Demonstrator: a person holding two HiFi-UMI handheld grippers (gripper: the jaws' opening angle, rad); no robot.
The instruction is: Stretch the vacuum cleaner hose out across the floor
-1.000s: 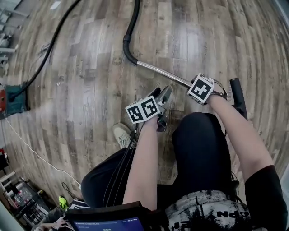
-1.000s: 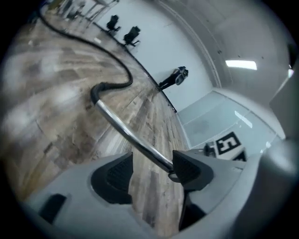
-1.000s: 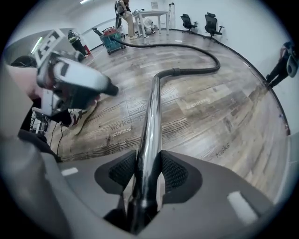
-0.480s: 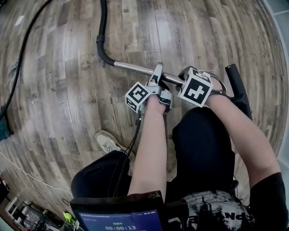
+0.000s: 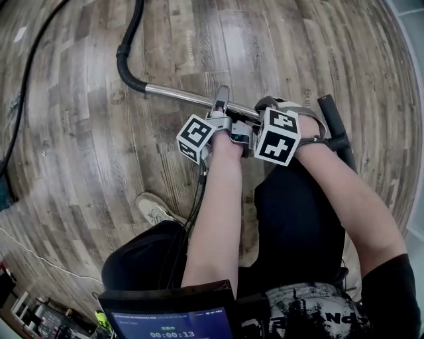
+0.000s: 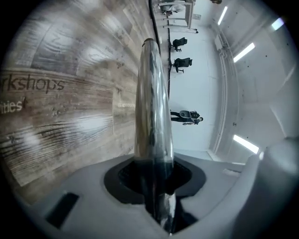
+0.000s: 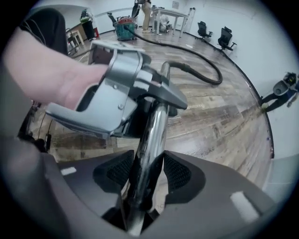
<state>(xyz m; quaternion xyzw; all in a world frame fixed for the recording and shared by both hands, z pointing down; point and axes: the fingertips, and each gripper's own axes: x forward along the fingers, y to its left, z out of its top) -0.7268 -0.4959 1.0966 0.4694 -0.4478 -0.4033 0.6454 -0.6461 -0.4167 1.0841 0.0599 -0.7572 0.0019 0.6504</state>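
Observation:
The vacuum's chrome wand (image 5: pixel 179 95) slants over the wooden floor and joins the black hose (image 5: pixel 132 26) at a black elbow (image 5: pixel 122 59). My left gripper (image 5: pixel 224 109) sits on the wand; its jaws have just been closing, and the wand (image 6: pixel 152 102) runs out between its pads, so the left gripper (image 6: pixel 156 186) is shut on it. Just to its right, my right gripper (image 5: pixel 264 109) holds the same wand (image 7: pixel 154 135). The right gripper (image 7: pixel 142 179) has just been opening a little, but both pads still lie against the tube. The hose (image 7: pixel 196 63) curves off towards the vacuum cleaner (image 7: pixel 124 28).
The wand's black handle end (image 5: pixel 334 126) sticks out to the right of my right hand. A shoe (image 5: pixel 156 208) and my legs are right below the grippers. A black cable (image 5: pixel 20 86) runs along the floor at the left. Office chairs (image 7: pixel 224 35) and a table (image 7: pixel 168 14) stand far off.
My left gripper has come up from beside my knee onto the wand, rolled over and closed round it. The right gripper has stayed on the wand.

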